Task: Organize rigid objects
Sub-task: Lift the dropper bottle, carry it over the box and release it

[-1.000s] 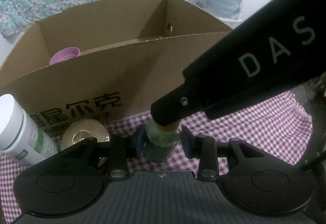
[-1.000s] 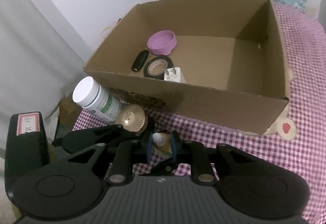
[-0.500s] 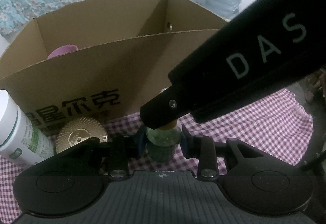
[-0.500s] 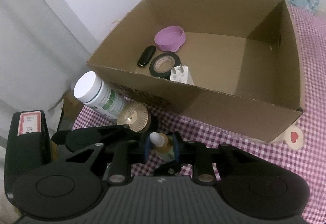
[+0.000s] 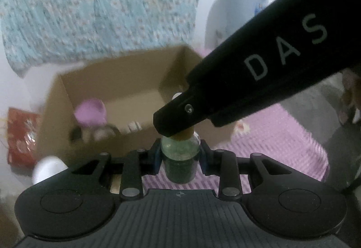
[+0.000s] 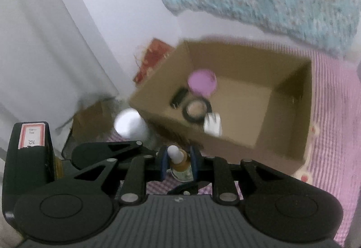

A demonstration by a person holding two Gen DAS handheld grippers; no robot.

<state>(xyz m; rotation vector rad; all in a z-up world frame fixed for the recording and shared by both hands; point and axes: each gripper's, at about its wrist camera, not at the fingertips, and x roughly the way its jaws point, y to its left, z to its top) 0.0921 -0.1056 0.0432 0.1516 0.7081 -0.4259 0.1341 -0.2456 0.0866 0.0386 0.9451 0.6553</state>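
We see a plain white wall (image 6: pixel 94 6) behind the work area, and against it hangs a pale turquoise cloth with a small floral print (image 5: pixel 101 4), its lower edge ragged and uneven. The table is covered by a pink-and-white checked tablecloth (image 5: pixel 282 142), blurred into stripes in both views. To the left, a smooth white panel (image 6: pixel 33 49) stands upright, perhaps a door or cabinet side; we cannot tell which. A red patterned bag or packet (image 5: pixel 20 135) lies low against the wall. At the far right stands a large bluish water-dispenser bottle (image 5: pixel 237 13). The light is soft, even and dim, indoors.
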